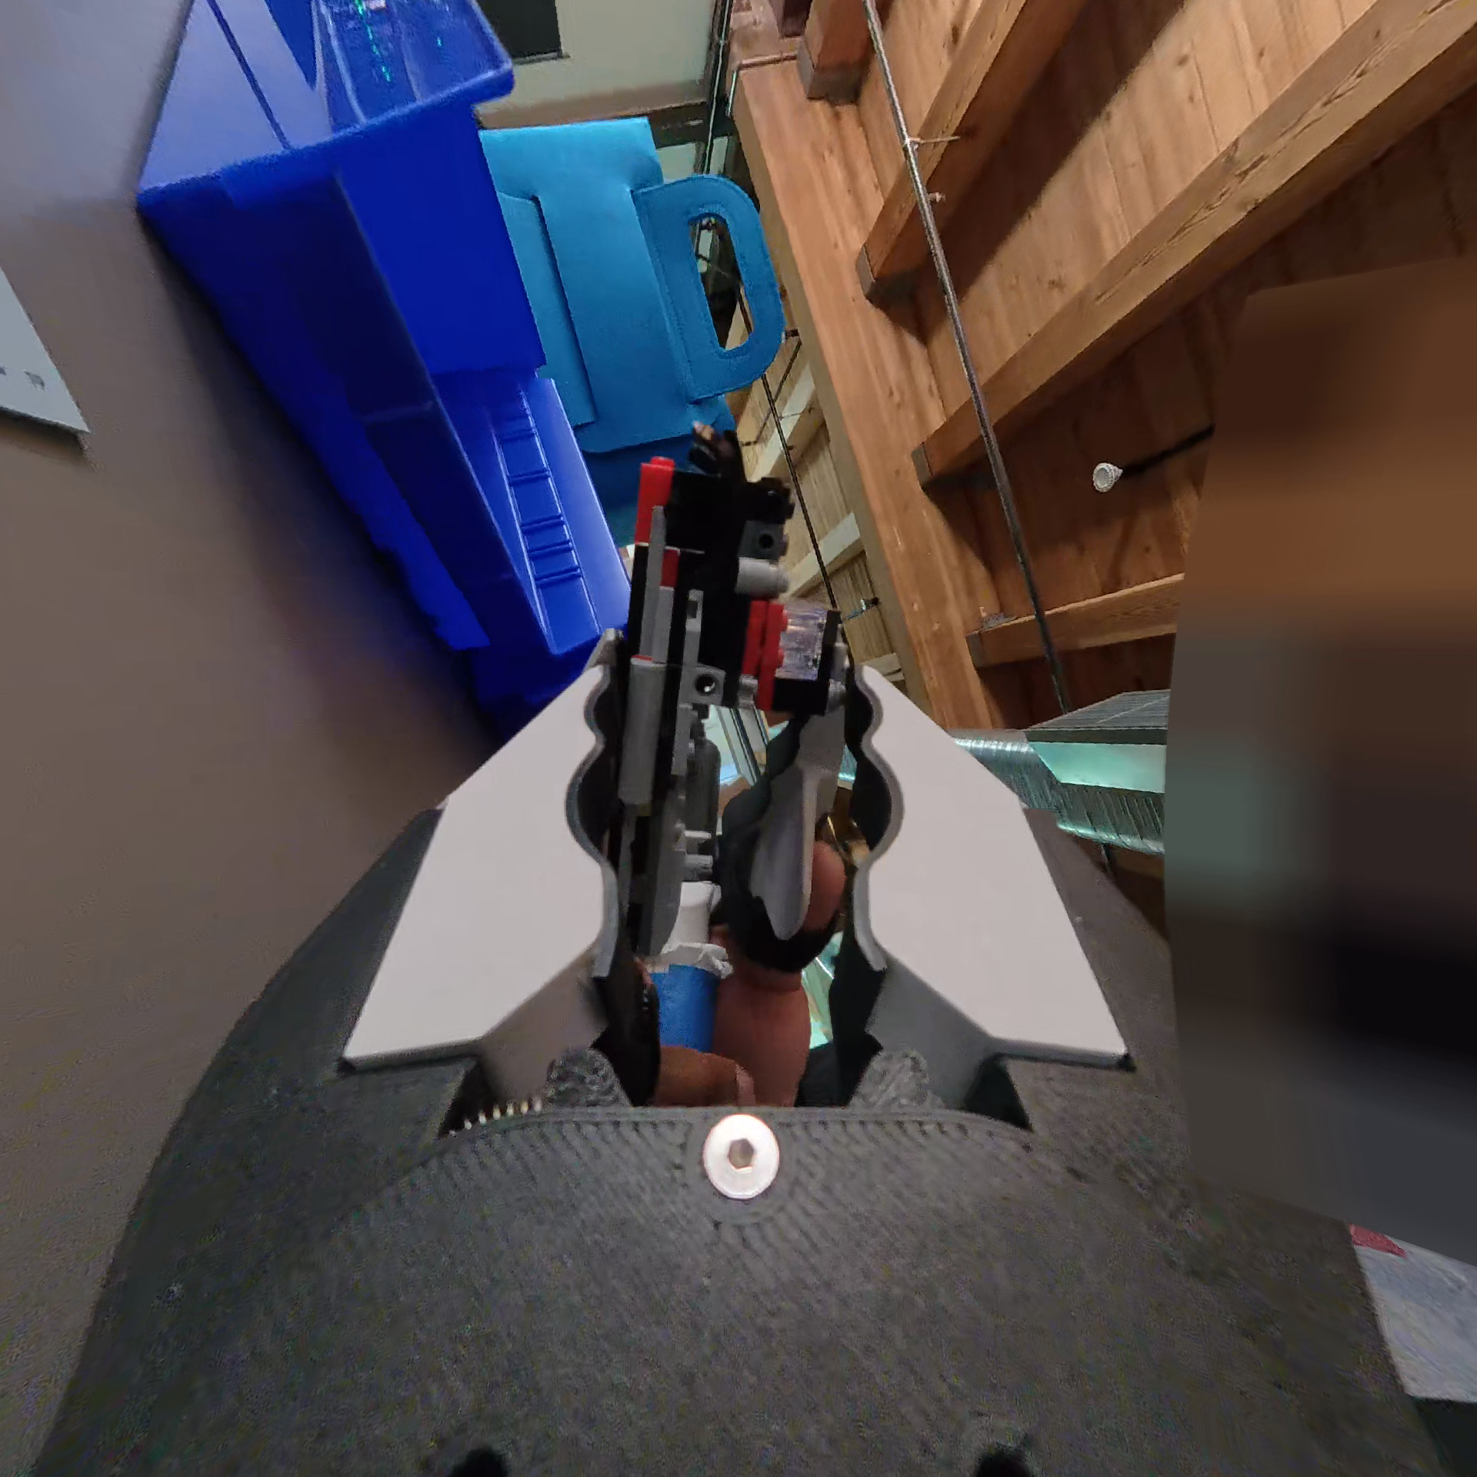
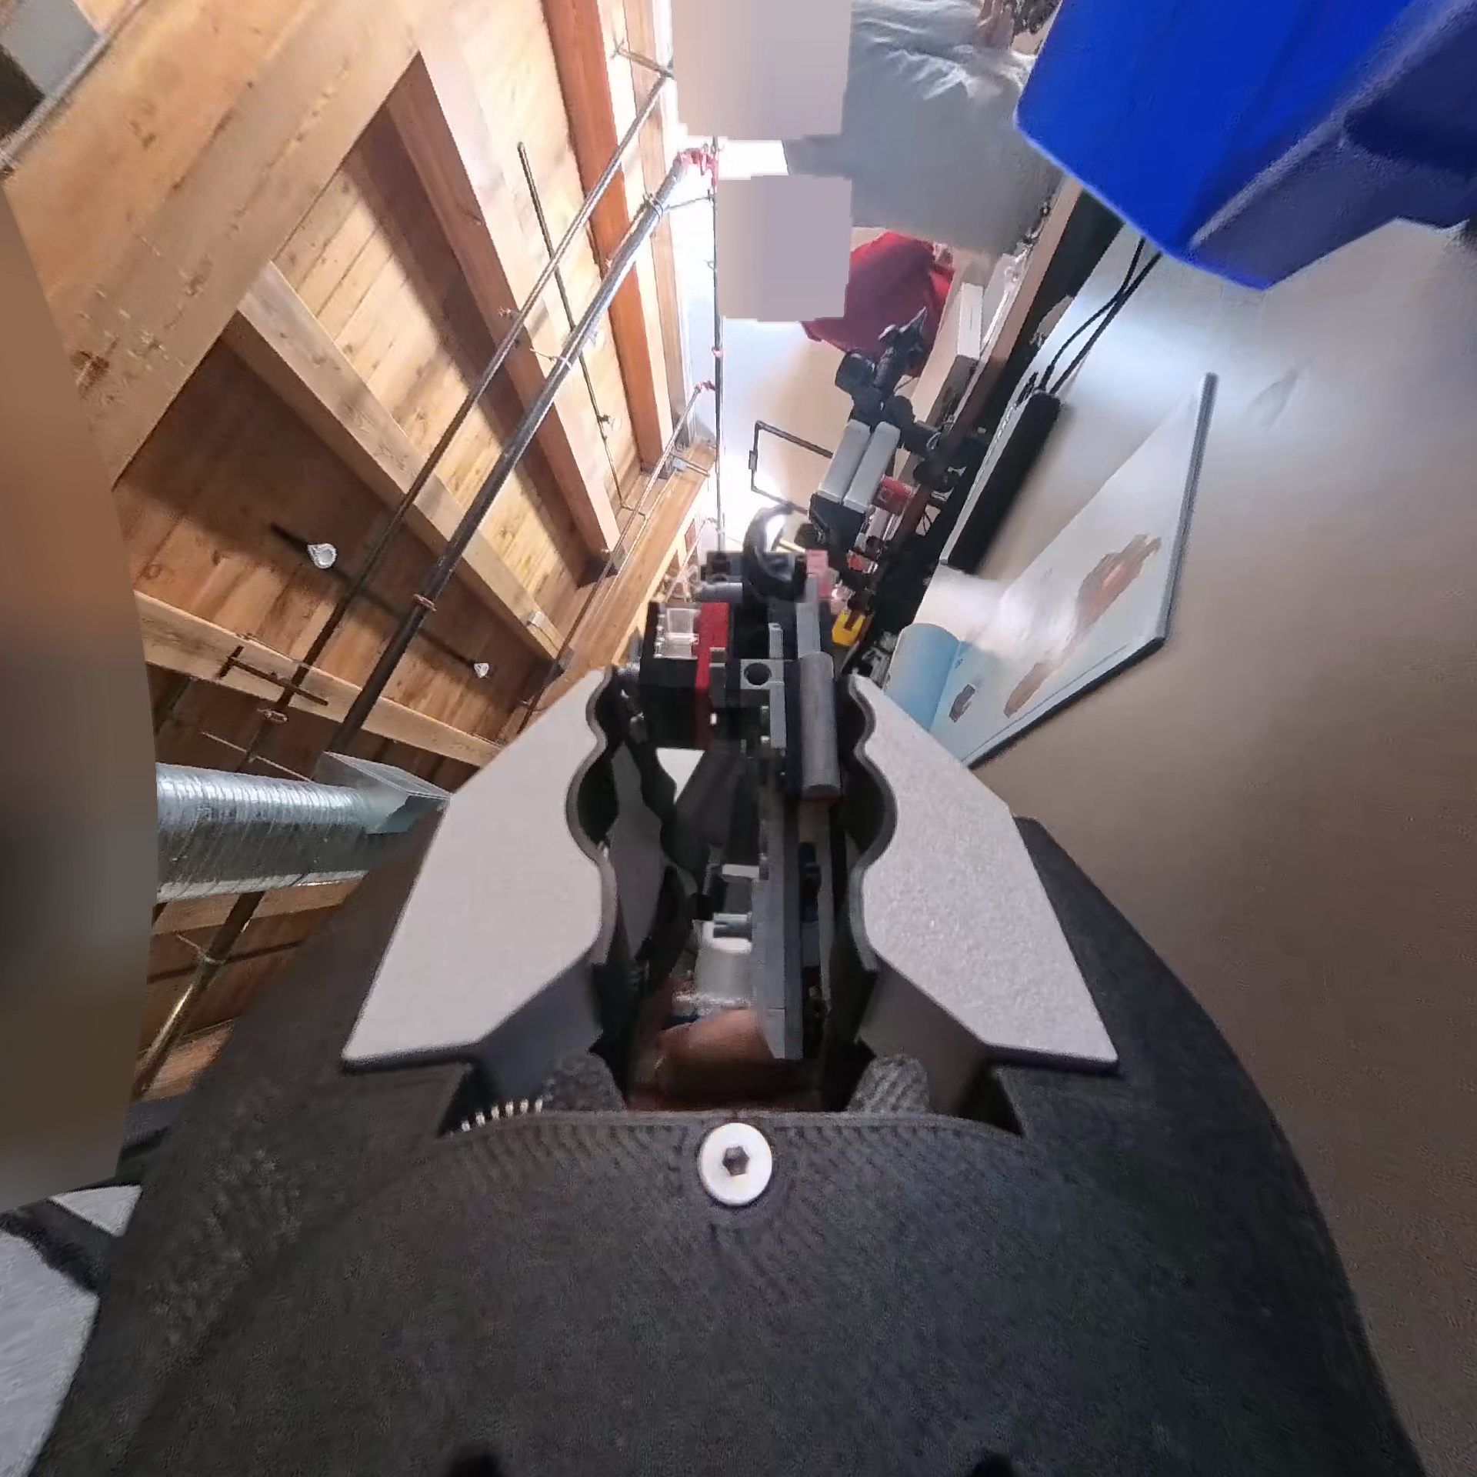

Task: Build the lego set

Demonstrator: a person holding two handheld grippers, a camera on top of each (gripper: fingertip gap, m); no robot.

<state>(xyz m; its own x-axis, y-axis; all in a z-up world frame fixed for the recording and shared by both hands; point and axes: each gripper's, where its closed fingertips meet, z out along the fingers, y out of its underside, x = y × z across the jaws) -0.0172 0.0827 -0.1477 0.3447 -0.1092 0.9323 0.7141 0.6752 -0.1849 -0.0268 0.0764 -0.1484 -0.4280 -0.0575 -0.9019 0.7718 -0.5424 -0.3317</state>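
A partly built lego model (image 1: 703, 607) of black, grey and red bricks with a clear piece is held up off the table, standing on edge. My left gripper (image 1: 731, 671) is shut on it, with the model filling the gap between the tips. The same model shows in the right wrist view (image 2: 743, 679), where my right gripper (image 2: 727, 687) is also shut on it. In the left wrist view, a grey finger of the other gripper (image 1: 791, 807) and part of a hand (image 1: 759, 1007) show behind the model. The model's lower part is hidden between the fingers.
A blue plastic bin (image 1: 360, 320) and a light blue felt piece with a handle (image 1: 639, 280) stand on the brown-grey table (image 1: 160, 719). The bin (image 2: 1247, 120) also shows in the right wrist view, with an open instruction booklet (image 2: 1103, 591), a black power strip (image 2: 1007, 471) and other gear (image 2: 871, 447) behind. Both grippers' tips are close together, under 4 cm apart.
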